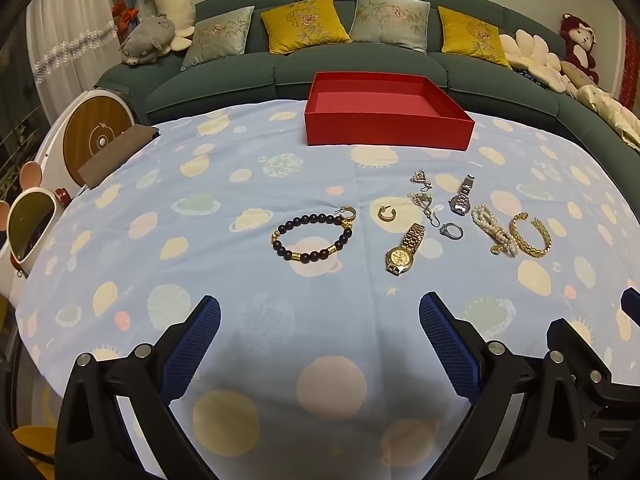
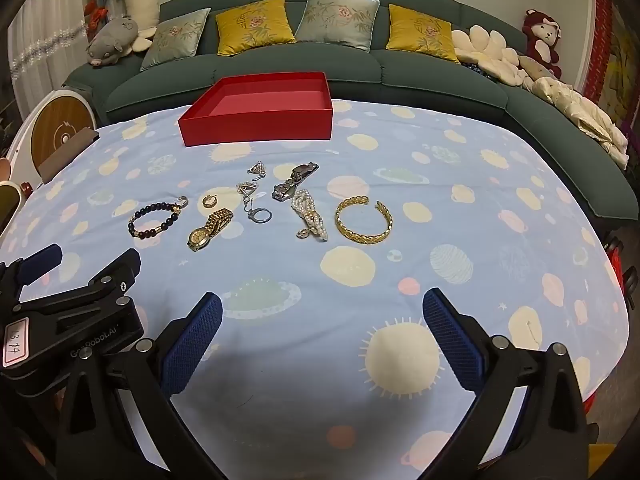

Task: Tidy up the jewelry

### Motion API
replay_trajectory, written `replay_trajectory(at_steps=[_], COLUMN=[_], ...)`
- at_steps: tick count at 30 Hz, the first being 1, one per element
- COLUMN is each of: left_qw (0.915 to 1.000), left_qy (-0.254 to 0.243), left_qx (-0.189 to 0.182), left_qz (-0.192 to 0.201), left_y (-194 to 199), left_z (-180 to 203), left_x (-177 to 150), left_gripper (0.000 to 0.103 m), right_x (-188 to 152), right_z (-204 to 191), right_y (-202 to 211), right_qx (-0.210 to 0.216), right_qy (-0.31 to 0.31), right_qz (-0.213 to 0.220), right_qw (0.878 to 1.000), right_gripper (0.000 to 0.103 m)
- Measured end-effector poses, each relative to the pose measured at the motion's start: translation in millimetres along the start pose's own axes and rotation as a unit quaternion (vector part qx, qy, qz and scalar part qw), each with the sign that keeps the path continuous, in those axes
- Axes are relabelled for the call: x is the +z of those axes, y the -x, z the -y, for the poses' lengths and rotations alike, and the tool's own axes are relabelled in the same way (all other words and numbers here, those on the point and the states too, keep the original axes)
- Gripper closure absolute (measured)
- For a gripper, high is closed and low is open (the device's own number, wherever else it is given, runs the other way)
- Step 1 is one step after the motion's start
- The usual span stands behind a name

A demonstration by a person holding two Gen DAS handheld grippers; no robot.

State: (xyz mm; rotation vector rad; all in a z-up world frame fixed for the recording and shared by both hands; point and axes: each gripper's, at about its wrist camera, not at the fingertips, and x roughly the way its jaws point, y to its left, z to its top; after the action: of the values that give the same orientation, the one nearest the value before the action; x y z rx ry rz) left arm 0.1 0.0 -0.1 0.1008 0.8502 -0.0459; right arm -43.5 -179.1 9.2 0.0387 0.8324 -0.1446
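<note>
The left gripper hovered low over the tabletop, its 2 blue-padded fingers spread wide and holding nothing. The right gripper hung just beside it, its fingers equally wide and empty.

A red box sat open at the far edge of the planet-print cloth, its inside bare as far as could be seen. The jewelry lay loose on the cloth between the box and the grippers. Furthest left was a dark beaded bracelet with gold spacers, and a gold hoop earring touched its upper right. A second gold hoop earring lay apart to the right of it. Below that lay a gold watch, and further back a silver watch. Between them were 2 silver drop earrings and a silver ring. A pearl strand was bunched up beside a gold cuff bangle, the rightmost piece.

Behind the tabletop stood a green sofa with 4 cushions.
</note>
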Motion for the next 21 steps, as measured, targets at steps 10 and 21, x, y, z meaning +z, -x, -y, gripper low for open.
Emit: replay_trajectory(at_steps=[10, 21], left_qw=[1.0, 0.9999], left_qy=[-0.002, -0.001], left_qx=[-0.007, -0.016], left_qz=[-0.003, 0.001], left_y=[-2, -5], left_z=[3, -1], left_x=[-1, 0], left_gripper=[0.006, 0.006], right_x=[0, -1], right_z=[-1, 2], right_y=[-3, -2], right_qx=[0.001, 0.003], right_qy=[-0.002, -0.003], right_qz=[-0.001, -0.002], right_qw=[1.0, 1.0], right_gripper=[0.005, 0.005])
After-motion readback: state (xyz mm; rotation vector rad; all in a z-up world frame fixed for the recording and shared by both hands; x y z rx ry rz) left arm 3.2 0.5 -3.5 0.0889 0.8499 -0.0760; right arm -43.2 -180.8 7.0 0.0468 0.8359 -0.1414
